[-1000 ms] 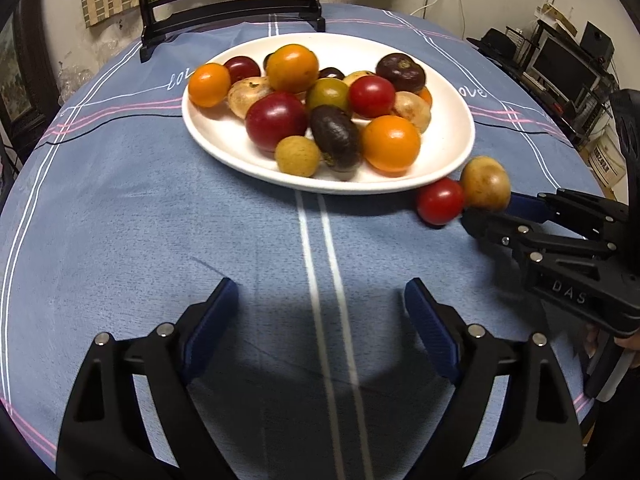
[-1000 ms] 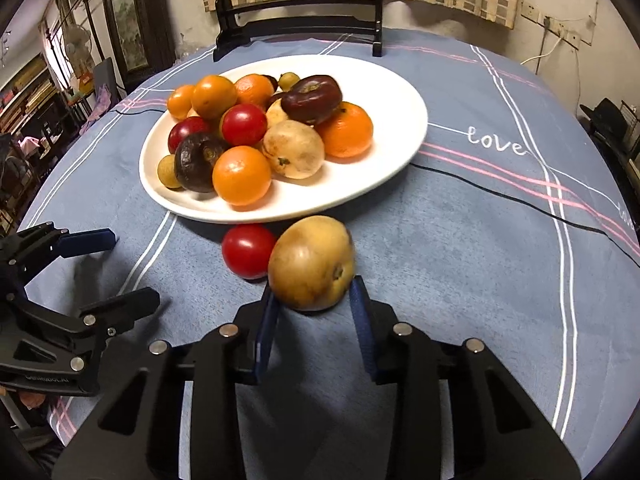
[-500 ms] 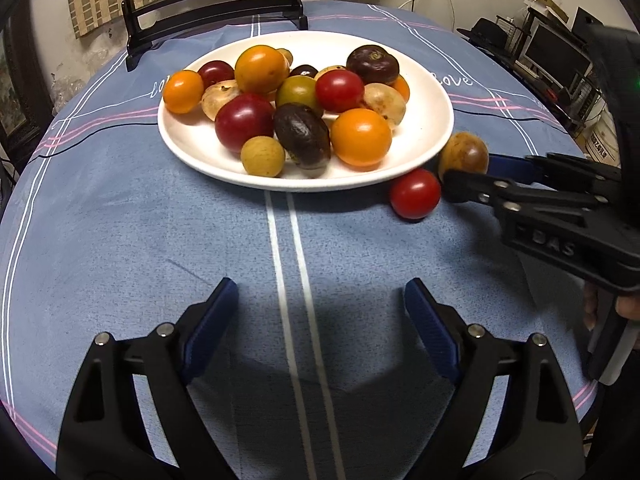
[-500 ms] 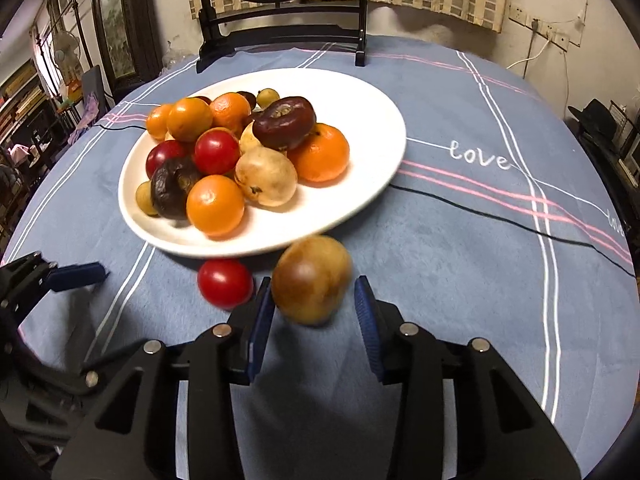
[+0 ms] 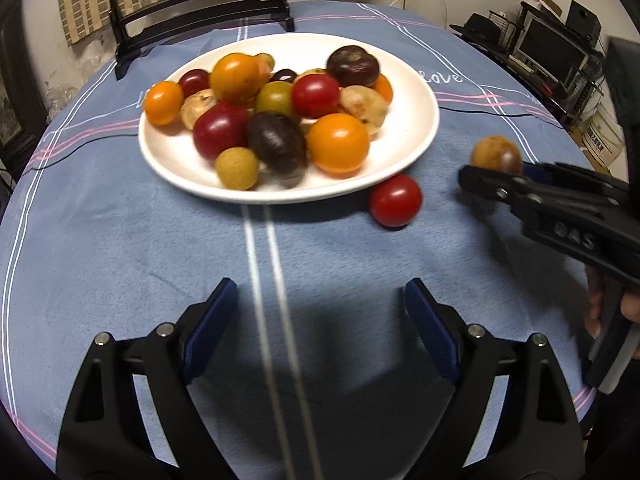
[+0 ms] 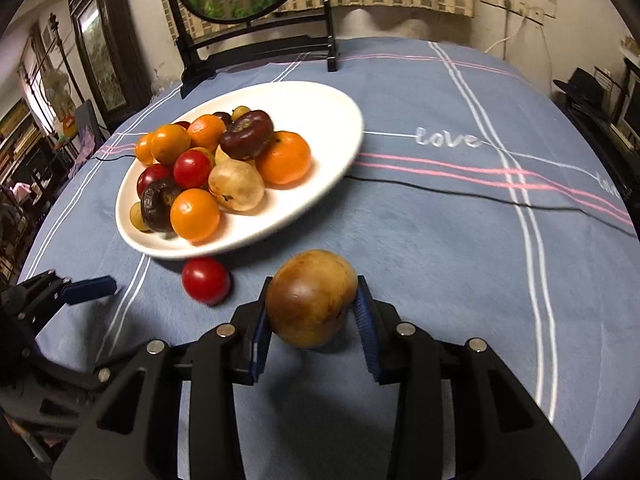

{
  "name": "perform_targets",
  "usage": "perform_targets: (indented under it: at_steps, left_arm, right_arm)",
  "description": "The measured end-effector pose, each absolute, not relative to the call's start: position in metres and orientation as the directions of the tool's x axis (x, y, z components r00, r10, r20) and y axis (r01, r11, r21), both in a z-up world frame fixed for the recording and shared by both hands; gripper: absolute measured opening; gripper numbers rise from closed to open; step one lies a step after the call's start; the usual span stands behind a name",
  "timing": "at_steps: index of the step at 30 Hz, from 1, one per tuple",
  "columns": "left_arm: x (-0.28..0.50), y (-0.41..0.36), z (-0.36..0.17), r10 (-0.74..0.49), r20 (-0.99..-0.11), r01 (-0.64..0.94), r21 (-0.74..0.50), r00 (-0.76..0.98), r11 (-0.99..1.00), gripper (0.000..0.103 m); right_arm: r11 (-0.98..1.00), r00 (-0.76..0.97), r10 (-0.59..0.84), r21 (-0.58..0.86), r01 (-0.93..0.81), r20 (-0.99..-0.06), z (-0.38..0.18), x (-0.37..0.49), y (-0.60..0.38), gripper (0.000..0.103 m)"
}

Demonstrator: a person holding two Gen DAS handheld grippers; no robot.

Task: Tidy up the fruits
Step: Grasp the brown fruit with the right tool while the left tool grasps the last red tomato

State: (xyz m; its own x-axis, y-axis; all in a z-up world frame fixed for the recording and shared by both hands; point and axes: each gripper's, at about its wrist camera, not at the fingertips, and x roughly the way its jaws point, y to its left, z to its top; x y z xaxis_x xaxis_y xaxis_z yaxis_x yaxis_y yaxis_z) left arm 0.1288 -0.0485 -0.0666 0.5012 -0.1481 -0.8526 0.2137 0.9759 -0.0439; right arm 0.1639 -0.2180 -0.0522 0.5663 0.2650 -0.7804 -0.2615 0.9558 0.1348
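On the table [image 6: 440, 240], the plate [image 6: 320, 120] of piled fruit sits far left, a tomato [image 6: 205, 280] just before its near rim, another fruit [image 6: 311, 298] right of that.

Using the white plate [image 5: 416, 148] as landmark: fruit is crowding its left half, leaving its right half bare. A red tomato [image 5: 395, 200] is sitting against its near rim, blocking that approach. Open worktop [image 6: 440, 220] is lying right and nearer; a dark stand [image 6: 256, 50] is blocking behind.
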Motion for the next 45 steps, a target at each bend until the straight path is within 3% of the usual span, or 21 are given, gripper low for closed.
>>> perform_targets:
  at_steps: [10,17,20,24,26,30,45]
  left_arm:
    - [0.157,-0.086,-0.068,-0.128,-0.874,0.175,-0.051,0.469,0.983,0.086]
    - [0.179,-0.103,-0.072,-0.072,-0.882,0.104,-0.027,0.465,0.994,0.075]
    - [0.183,-0.103,-0.071,-0.060,-0.887,0.075,-0.029,0.458,0.997,0.074]
    - [0.181,-0.100,-0.070,-0.032,-0.882,0.064,-0.002,0.470,0.998,0.058]
    - [0.179,-0.097,-0.069,-0.045,-0.882,0.083,-0.006,0.469,0.997,0.056]
    - [0.171,-0.099,-0.067,-0.081,-0.881,0.140,-0.017,0.467,0.990,0.033]
    - [0.129,-0.057,-0.059,-0.151,-0.875,0.136,-0.099,0.459,0.986,0.032]
  right_arm:
    - [0.955,0.592,0.287,0.176,-0.239,-0.753,-0.049,0.134,-0.252,0.039]
    - [0.952,0.604,0.301,0.190,-0.241,-0.738,-0.047,0.125,-0.265,0.039]
    - [0.951,0.596,0.303,0.198,-0.237,-0.743,-0.051,0.125,-0.268,0.039]
    - [0.949,0.589,0.310,0.205,-0.240,-0.747,-0.053,0.123,-0.266,0.039]
    - [0.948,0.589,0.311,0.203,-0.244,-0.746,-0.052,0.123,-0.265,0.039]
    - [0.949,0.588,0.308,0.196,-0.248,-0.748,-0.051,0.120,-0.260,0.039]
    - [0.945,0.588,0.309,0.172,-0.278,-0.748,-0.041,0.110,-0.243,0.039]
